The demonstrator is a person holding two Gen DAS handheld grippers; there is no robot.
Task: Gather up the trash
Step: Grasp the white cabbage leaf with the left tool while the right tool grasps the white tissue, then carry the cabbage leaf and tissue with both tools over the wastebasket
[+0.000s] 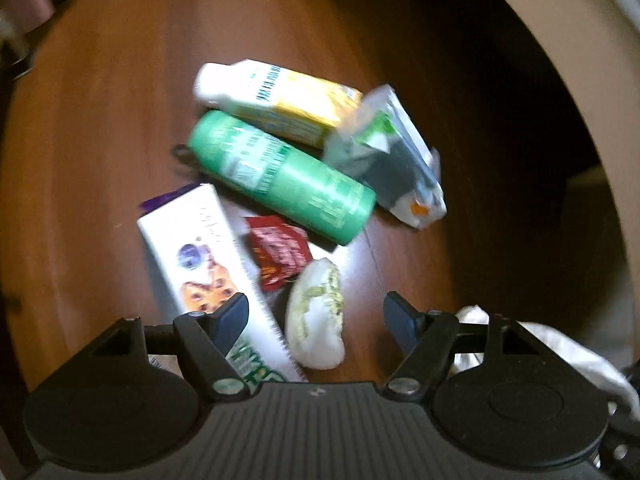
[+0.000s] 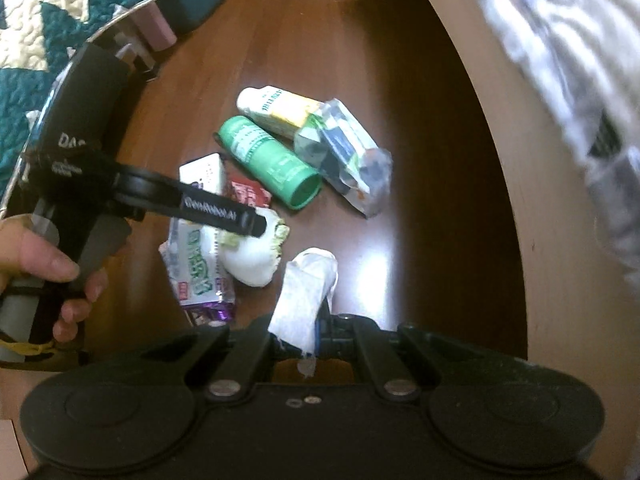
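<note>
**Trash gathered in one heap, one tissue held above it**

Most of the trash is seen lying together on the wooden floor [image 2: 320, 32]: a yellow carton [image 1: 280, 100], a green can [image 1: 280, 176], a crumpled clear packet [image 1: 392, 152], a white biscuit box [image 1: 200, 260], a red wrapper [image 1: 280, 256] and a white wad with green marks [image 1: 316, 320]. The pieces touch or lie just beside one another.

The left tongs [image 1: 316, 320] are spread wide above the white wad, with nothing pressed between the pads. The right tongs [image 2: 316, 328] are closed on a white tissue [image 2: 304, 292], which is held up over the floor near the heap.

The collecting is judged well advanced, since the litter is already in one place; the tissue is not yet put down, and no bin or bag can be made out.

The floor is of glossy brown boards. A pale curved panel [image 2: 500, 160] borders it, a patterned quilt [image 2: 48, 20] lies at one corner, and a hand [image 2: 44, 264] is seen on the left handle.
</note>
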